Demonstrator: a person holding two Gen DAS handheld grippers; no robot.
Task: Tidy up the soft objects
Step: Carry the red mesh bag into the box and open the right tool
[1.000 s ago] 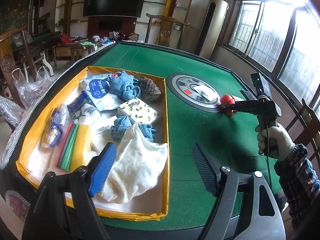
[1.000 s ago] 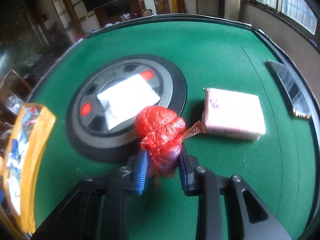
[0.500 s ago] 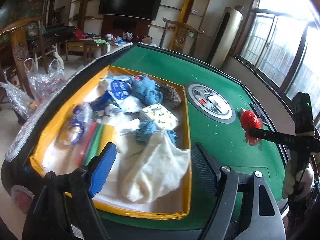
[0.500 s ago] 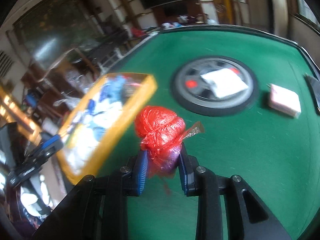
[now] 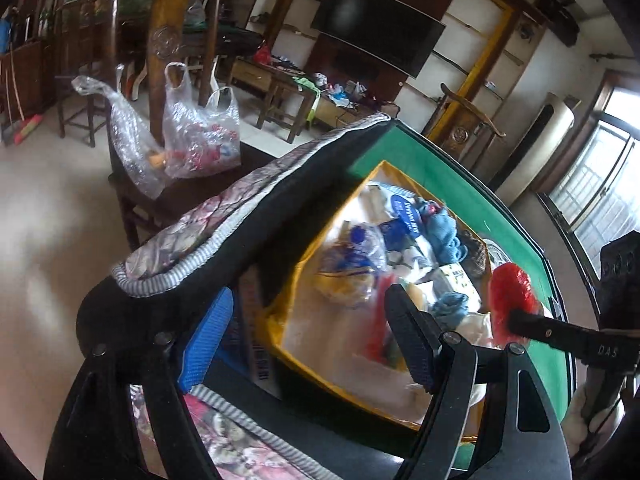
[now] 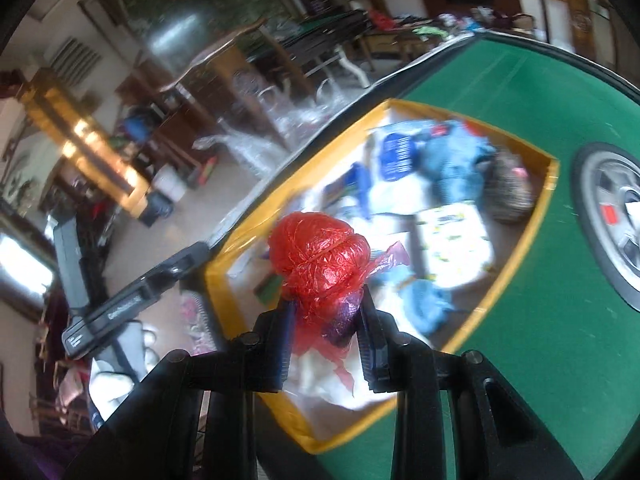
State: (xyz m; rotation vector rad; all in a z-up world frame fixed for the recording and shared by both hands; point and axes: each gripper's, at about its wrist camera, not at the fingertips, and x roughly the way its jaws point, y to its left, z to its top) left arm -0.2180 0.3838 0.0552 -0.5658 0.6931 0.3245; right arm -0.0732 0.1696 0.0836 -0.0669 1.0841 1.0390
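Clamping a red plastic bundle (image 6: 318, 256) between its pads, the right gripper (image 6: 326, 344) hangs above the near end of the yellow-rimmed box (image 6: 520, 248) of cloths, while the left gripper (image 5: 308, 344) gapes empty over the table's padded edge (image 5: 224, 232).

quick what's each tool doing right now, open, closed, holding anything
Left tool: open, nothing between its fingers.
Right tool: closed on the red plastic bundle, held over the yellow box.
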